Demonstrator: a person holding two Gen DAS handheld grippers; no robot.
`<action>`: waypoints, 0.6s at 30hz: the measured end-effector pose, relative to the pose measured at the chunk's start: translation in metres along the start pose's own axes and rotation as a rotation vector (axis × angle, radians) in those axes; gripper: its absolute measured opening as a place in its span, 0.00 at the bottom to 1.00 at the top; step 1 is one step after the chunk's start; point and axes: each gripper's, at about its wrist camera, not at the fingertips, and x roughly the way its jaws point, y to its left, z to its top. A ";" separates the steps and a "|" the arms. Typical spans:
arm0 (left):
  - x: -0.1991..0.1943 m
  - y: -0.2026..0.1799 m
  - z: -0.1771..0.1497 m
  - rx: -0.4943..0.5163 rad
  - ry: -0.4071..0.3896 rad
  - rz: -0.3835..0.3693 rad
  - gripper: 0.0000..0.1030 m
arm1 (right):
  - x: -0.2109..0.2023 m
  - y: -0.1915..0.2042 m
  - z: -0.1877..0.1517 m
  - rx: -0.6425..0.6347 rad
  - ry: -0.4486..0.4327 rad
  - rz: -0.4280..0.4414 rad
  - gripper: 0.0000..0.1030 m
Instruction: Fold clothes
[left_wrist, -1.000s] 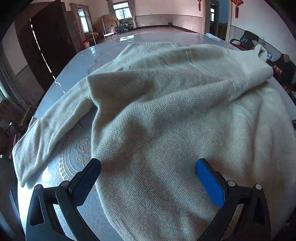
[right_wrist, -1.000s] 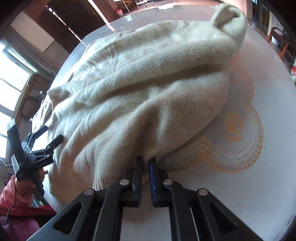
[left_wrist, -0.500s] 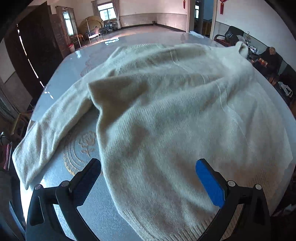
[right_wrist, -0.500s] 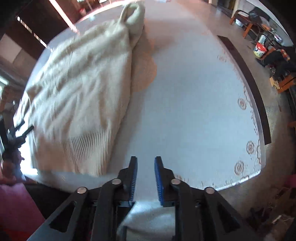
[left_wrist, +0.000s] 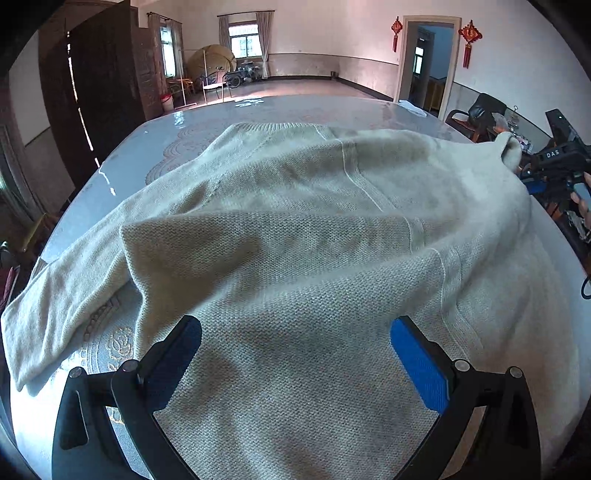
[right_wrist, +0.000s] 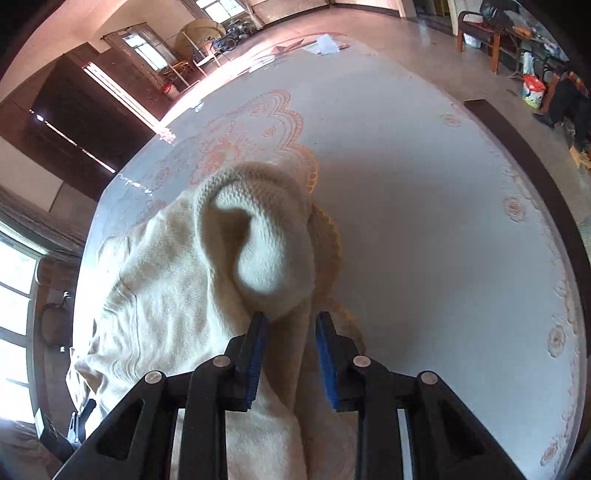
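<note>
Knitwear covers most of what we see: a cream sweater (left_wrist: 303, 236) lies spread on a pale table (right_wrist: 424, 206) with an orange pattern, its body rumpled in soft ridges. One sleeve (left_wrist: 62, 295) trails off toward the table's left edge. The other sleeve ends in a cuff (right_wrist: 258, 236) at the far right of the garment, and that is where our right gripper (right_wrist: 290, 325) sits. In the right wrist view the cuff stands up in a loop just beyond the fingertips, and the sleeve runs back between the jaws, along the line the gripper points. The jaws stand partly apart; the left pad touches the knit, while the right one shows a gap, so we judge the cloth is not yet pinched. Our left gripper (left_wrist: 295, 336) hovers over the sweater's near body, jaws spread wide, nothing between them. For the sleeve fold, our right hand is clearly nearer: it needs only to close on the cuff and carry it left across the body.
</note>
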 end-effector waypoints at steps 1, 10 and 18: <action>-0.001 0.001 0.001 -0.007 -0.011 0.002 1.00 | 0.006 -0.001 0.003 0.003 0.015 0.034 0.26; 0.016 0.005 -0.003 -0.043 0.034 0.064 1.00 | 0.037 0.012 0.019 -0.071 0.097 0.017 0.03; 0.015 0.008 -0.008 -0.074 0.029 0.069 1.00 | -0.017 0.019 0.036 -0.373 0.002 -0.434 0.00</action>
